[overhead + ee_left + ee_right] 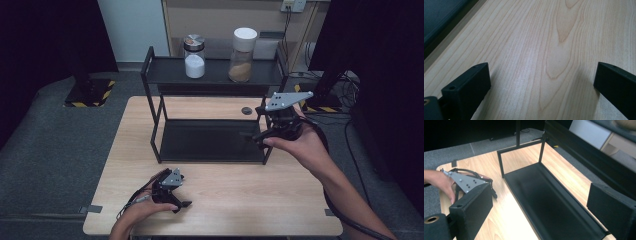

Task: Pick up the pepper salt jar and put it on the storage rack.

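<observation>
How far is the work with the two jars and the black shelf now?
Nothing looks done: the glass jar of white powder and the white-lidded jar of brown powder stand on the black metal shelf's top tier. The right gripper, jaws open and empty, hangs beside the shelf. The left gripper rests open. Any grasping remains.

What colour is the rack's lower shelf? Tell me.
Black lower shelf, clearest in the right gripper view.
</observation>
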Demonstrator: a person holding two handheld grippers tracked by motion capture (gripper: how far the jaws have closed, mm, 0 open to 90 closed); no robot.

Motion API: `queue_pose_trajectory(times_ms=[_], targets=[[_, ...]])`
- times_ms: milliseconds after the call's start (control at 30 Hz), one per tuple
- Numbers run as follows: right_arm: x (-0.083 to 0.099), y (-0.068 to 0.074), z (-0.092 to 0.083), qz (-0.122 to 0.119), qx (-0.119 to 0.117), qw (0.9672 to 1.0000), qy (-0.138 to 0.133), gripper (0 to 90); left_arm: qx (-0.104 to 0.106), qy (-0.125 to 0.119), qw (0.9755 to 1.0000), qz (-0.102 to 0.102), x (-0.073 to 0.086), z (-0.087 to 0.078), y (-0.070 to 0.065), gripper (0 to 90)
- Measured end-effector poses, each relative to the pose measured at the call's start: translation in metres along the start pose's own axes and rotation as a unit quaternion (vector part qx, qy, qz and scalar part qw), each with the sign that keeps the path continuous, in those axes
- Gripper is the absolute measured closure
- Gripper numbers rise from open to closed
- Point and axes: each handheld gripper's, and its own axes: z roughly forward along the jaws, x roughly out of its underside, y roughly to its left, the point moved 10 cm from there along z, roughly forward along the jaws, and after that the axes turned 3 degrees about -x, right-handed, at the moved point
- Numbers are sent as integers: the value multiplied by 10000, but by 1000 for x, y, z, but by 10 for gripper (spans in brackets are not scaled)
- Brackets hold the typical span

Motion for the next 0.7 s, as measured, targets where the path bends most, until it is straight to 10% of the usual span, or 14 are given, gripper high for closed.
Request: queue_pose_trajectory(times_ms=[700], targets=[[55, 10, 24, 207, -47, 9996, 181, 75, -7, -1, 10000, 1, 0, 0, 0, 0]])
